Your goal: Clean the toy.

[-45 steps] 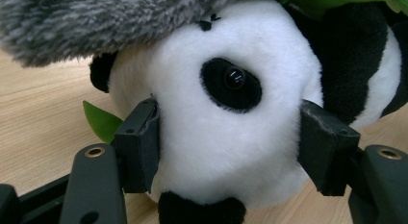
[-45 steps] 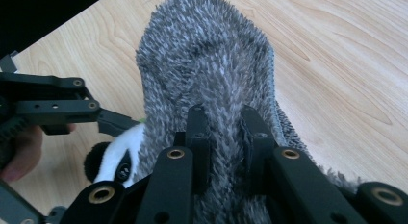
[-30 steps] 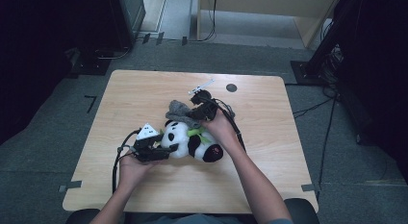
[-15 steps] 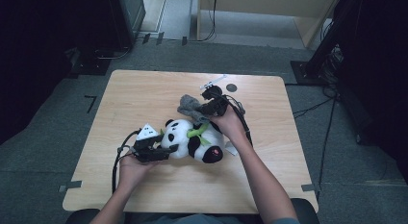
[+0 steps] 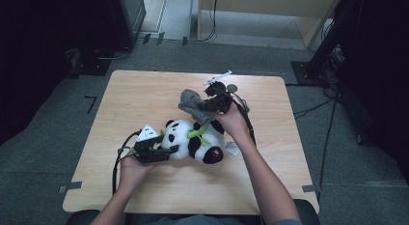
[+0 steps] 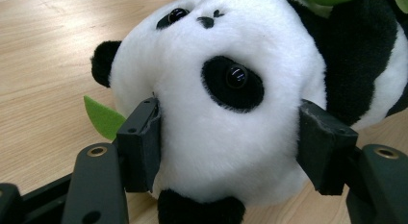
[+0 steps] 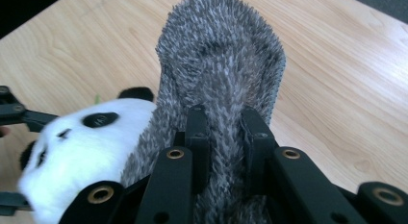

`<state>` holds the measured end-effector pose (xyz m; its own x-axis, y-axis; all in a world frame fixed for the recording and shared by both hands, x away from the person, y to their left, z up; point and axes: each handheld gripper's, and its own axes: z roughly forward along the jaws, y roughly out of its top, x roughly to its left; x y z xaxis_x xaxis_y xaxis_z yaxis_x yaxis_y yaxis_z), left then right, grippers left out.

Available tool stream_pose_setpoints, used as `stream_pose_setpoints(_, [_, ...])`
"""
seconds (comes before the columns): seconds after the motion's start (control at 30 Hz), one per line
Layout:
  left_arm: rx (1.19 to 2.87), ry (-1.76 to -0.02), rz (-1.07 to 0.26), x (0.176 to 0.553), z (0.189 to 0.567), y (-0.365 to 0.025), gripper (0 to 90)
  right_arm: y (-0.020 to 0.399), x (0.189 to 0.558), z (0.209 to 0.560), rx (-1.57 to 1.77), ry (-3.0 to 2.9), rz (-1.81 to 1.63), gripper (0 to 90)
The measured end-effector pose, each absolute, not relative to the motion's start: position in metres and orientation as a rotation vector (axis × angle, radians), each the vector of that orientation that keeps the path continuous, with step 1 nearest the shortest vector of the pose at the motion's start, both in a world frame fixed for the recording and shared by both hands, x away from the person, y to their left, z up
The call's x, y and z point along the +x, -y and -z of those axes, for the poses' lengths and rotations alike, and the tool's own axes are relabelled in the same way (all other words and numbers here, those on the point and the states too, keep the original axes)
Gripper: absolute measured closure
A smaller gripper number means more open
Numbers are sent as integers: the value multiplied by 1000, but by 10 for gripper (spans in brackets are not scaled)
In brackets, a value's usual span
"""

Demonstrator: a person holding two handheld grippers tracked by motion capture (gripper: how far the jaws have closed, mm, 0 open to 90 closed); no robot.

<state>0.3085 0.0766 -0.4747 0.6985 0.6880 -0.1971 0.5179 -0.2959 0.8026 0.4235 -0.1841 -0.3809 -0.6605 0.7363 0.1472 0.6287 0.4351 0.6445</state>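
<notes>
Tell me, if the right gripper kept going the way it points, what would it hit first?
Probably bare table. The right gripper is already clamped on the grey furry cloth; beyond the cloth's far end the wood looks free, though depth is hard to judge.

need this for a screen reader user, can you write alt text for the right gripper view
The right gripper is shut on a fuzzy grey cloth, which stands up between its black jaws above a wooden table. At lower left lies a plush panda, its white head touching the cloth.

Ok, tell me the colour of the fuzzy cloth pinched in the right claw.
Grey, with pale speckled fibres; the fuzzy cloth shows best in the right gripper view.
</notes>
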Motion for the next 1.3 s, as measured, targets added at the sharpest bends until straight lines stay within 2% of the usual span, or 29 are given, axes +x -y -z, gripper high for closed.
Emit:
stream_pose_setpoints(0.47, [1970, -929, -221, 310, 474, -78, 335, 143, 405, 354, 1047, -2589, -1160, 780])
stream_pose_setpoints(0.87, [1968, -947, -224, 310, 473, -77, 336, 104, 397, 390, 1007, -2723, -1095, 780])
stream_pose_setpoints(1.07, [1990, -962, -232, 309, 471, -75, 346, 106, 396, 398, 1017, -2730, -1119, 782])
stream_pose_setpoints(1.3, [1995, -996, -221, 309, 469, -73, 386, 128, 402, 404, 1054, -2684, -1136, 784])
